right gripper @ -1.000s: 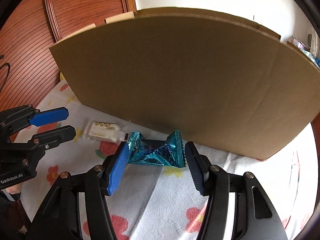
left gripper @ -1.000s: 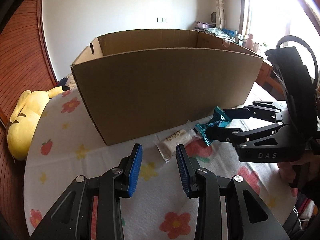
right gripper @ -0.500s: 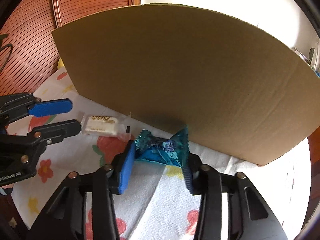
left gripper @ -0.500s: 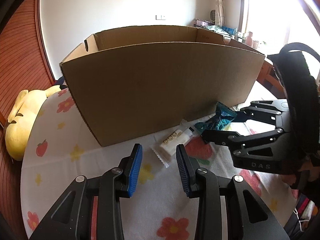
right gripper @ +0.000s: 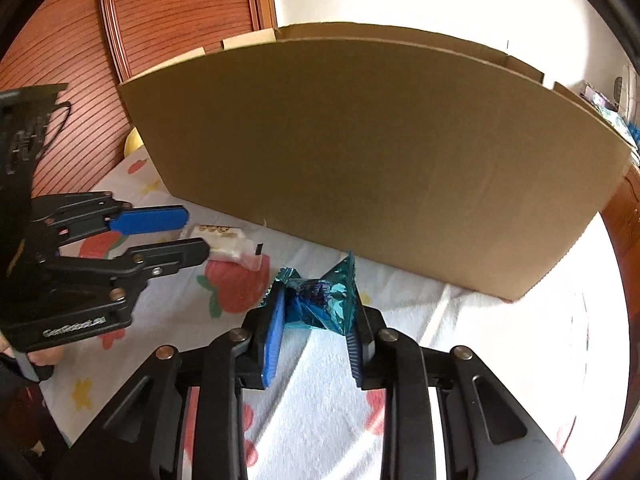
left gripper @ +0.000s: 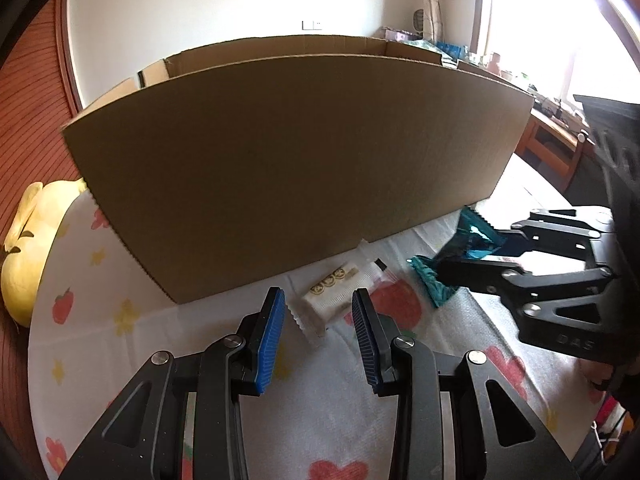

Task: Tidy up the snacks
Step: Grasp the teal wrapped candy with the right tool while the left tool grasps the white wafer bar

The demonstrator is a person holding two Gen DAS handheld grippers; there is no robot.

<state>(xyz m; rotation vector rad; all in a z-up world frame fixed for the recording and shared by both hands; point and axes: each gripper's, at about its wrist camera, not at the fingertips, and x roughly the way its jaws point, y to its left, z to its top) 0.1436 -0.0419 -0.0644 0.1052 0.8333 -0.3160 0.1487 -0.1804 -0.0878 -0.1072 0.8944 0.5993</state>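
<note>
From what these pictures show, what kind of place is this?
Probably a room in a home: a table with a flowered cloth, a yellow plush toy beside it, a sunlit curtained window, and a wood-slat door.

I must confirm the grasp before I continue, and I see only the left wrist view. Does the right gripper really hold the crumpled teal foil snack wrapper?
Observer: Yes. In the right wrist view the right gripper is shut on the crumpled teal foil snack wrapper; both blue pads press it.
Operator: Where do they press it?
Observer: On its two sides, so the crimped ends fan out past the fingertips.
Operator: And my left gripper at the white rectangular plastic packet?
Observer: From the side, the left gripper is open, with its fingertips at the near end of the white rectangular plastic packet.
</note>
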